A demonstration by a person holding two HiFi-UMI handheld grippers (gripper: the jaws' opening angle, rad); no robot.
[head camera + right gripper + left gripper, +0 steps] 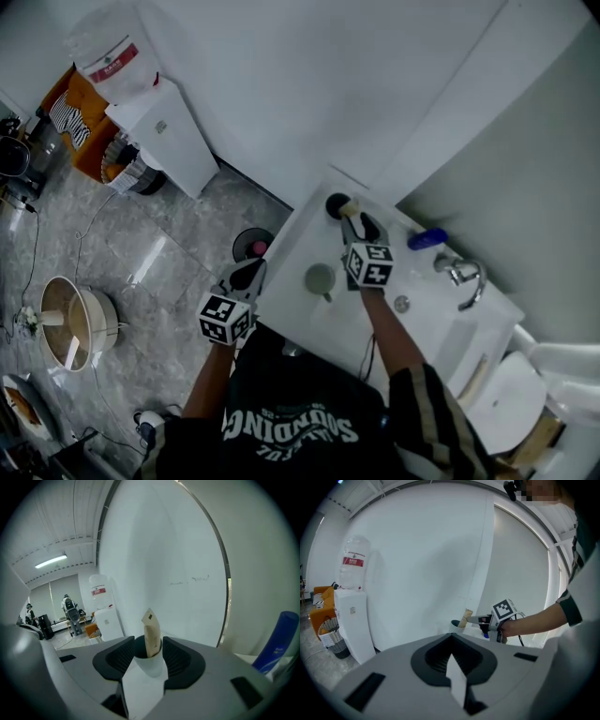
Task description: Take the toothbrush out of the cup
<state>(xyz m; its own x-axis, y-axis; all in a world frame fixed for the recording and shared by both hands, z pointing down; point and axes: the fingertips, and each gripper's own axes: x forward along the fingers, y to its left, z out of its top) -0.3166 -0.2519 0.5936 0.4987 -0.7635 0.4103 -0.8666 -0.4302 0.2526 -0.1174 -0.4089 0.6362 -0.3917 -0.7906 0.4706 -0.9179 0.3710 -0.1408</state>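
We hold the right gripper [359, 225], jaws apart, at the cup [151, 667] on the counter [300, 246], in which the wrapped toothbrush [151, 634] stands tilted, while the left gripper [247, 274], jaws together, hangs beside the counter.

Open air above cup [336, 204], wall [309, 112] close behind, blue bottle [427, 239] and faucet [464, 274] rightward.

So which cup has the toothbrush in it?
The white cup right in front of the open right claw: the tan toothbrush sticks out of it. The greenish cup nearer the person looks empty.
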